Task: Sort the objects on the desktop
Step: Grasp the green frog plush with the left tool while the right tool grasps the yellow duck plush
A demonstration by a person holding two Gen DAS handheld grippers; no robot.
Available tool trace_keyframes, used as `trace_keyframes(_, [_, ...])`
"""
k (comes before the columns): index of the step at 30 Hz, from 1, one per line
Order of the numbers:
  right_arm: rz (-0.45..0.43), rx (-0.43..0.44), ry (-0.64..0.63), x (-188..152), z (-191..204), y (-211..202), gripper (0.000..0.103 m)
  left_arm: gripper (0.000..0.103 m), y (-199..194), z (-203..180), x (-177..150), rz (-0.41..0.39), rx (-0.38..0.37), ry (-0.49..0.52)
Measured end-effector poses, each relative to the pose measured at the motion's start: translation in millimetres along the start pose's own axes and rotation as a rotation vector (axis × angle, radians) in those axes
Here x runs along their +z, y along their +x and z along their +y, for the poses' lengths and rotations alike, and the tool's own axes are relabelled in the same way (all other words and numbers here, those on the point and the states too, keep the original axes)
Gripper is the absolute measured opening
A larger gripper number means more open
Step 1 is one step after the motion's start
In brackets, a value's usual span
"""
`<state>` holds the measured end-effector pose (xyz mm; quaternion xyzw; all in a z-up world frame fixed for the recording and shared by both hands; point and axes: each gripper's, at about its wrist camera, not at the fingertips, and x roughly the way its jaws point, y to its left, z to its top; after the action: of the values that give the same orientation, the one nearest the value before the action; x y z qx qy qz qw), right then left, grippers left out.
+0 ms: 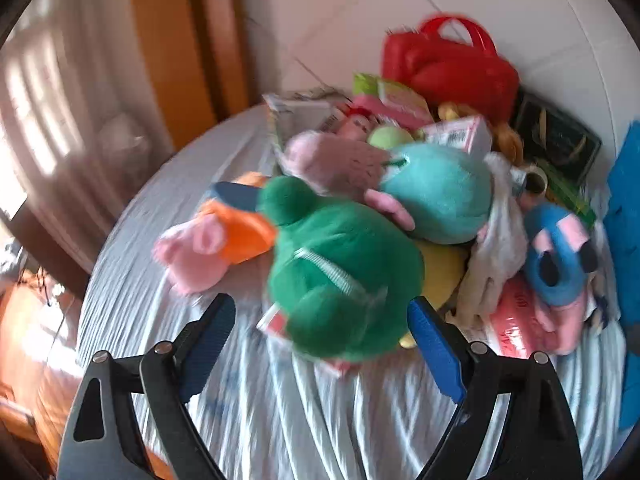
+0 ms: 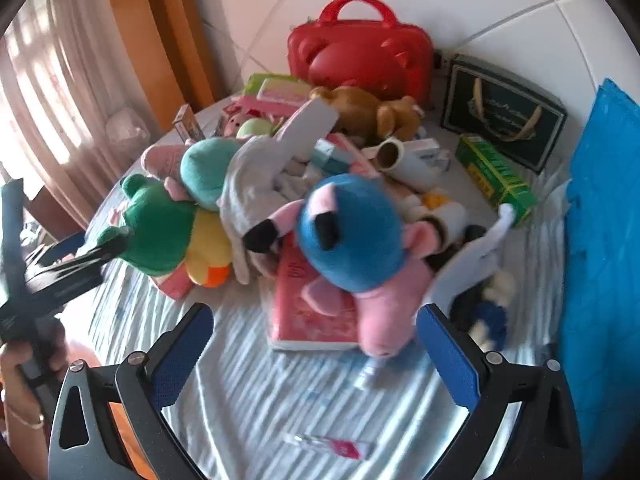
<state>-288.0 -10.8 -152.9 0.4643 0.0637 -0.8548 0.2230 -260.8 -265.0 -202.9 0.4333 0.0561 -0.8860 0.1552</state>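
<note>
Between both grippers' wide jaws, green frog plush (image 1: 340, 272) and blue-headed plush (image 2: 352, 232), clutter behind

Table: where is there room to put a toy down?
Bare cloth lies in front of the pink book, up to the small tube. More lies left of the green frog. Behind, toward the red bag, it is crowded.

Honestly can't read a thing here, the print on the green box (image 2: 496, 178) and dark gift bag (image 2: 502, 114) past my right tool is just blur.
</note>
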Motion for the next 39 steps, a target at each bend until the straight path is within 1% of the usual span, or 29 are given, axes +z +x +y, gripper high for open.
trace_keyframes(1, [0.008,0.016,0.021,1,6,8,0.103,0.081,13,-1,1,0.015,-0.020,0.029])
trace_keyframes(2, [0.015,0.039,0.040,2,9,15,0.103,0.066,19,1,1,0.021,-0.045,0.040])
trace_keyframes(4, [0.039,0.070,0.067,2,20,34,0.103,0.062,17,13,-6,-0.009,-0.106,0.040])
trace_keyframes(5, [0.047,0.077,0.071,2,26,42,0.103,0.058,14,21,-10,-0.019,-0.110,0.051])
trace_keyframes(7, [0.061,0.109,0.081,-1,40,59,0.101,0.058,13,37,-20,-0.015,-0.092,0.070])
trace_keyframes(8, [0.074,0.128,0.085,-2,47,66,0.096,0.058,14,43,-23,-0.009,-0.096,0.076])
trace_keyframes(9, [0.088,0.164,0.089,-4,56,76,0.093,0.058,16,51,-27,0.004,-0.099,0.082])
trace_keyframes(11, [0.102,0.193,0.090,-7,68,88,0.092,0.058,18,59,-32,0.016,-0.108,0.104])
trace_keyframes(13, [0.113,0.214,0.096,-7,81,104,0.090,0.059,18,60,-34,0.010,-0.106,0.140])
trace_keyframes(15, [0.113,0.228,0.109,-5,86,115,0.089,0.063,16,60,-33,0.006,-0.120,0.155])
trace_keyframes(16, [0.109,0.239,0.115,-2,89,119,0.088,0.065,16,60,-31,0.009,-0.116,0.158])
trace_keyframes(17, [0.102,0.247,0.121,1,89,122,0.085,0.067,16,59,-30,0.008,-0.111,0.156])
trace_keyframes(18, [0.092,0.258,0.131,5,90,124,0.082,0.071,16,59,-28,0.004,-0.105,0.148])
trace_keyframes(19, [0.090,0.268,0.136,7,90,125,0.076,0.074,18,58,-26,0.003,-0.099,0.135])
trace_keyframes(21, [0.084,0.297,0.146,14,90,128,0.075,0.087,25,53,-22,0.007,-0.091,0.112])
trace_keyframes(22, [0.079,0.303,0.143,16,90,129,0.075,0.089,30,51,-20,0.012,-0.093,0.105])
trace_keyframes(24, [0.085,0.313,0.131,19,90,135,0.075,0.089,41,46,-19,0.028,-0.092,0.092])
trace_keyframes(25, [0.095,0.318,0.132,20,89,140,0.076,0.089,42,45,-19,0.023,-0.095,0.090])
trace_keyframes(27, [0.101,0.338,0.129,21,88,148,0.078,0.089,41,45,-20,0.002,-0.093,0.102])
trace_keyframes(28, [0.100,0.351,0.123,22,88,154,0.082,0.089,41,45,-21,-0.001,-0.094,0.108])
trace_keyframes(29, [0.098,0.364,0.119,23,90,160,0.089,0.089,41,45,-21,-0.004,-0.098,0.111])
trace_keyframes(31, [0.083,0.409,0.117,27,93,168,0.097,0.091,42,46,-21,-0.006,-0.102,0.114])
trace_keyframes(32, [0.075,0.429,0.110,28,96,173,0.099,0.093,44,45,-21,-0.005,-0.095,0.118])
trace_keyframes(34, [0.069,0.449,0.107,30,98,180,0.098,0.092,49,43,-22,-0.008,-0.073,0.129])
trace_keyframes(35, [0.075,0.462,0.107,30,99,182,0.086,0.087,49,43,-22,-0.012,-0.069,0.126])
trace_keyframes(36, [0.078,0.466,0.105,30,99,182,0.078,0.080,47,43,-22,-0.024,-0.065,0.123])
trace_keyframes(37, [0.072,0.440,0.088,30,100,179,0.067,0.078,42,42,-21,-0.033,-0.063,0.127])
trace_keyframes(38, [0.064,0.428,0.068,30,102,174,0.061,0.074,37,40,-20,-0.040,-0.063,0.130])
trace_keyframes(39, [0.057,0.413,0.053,30,103,168,0.059,0.073,30,39,-19,-0.054,-0.066,0.133])
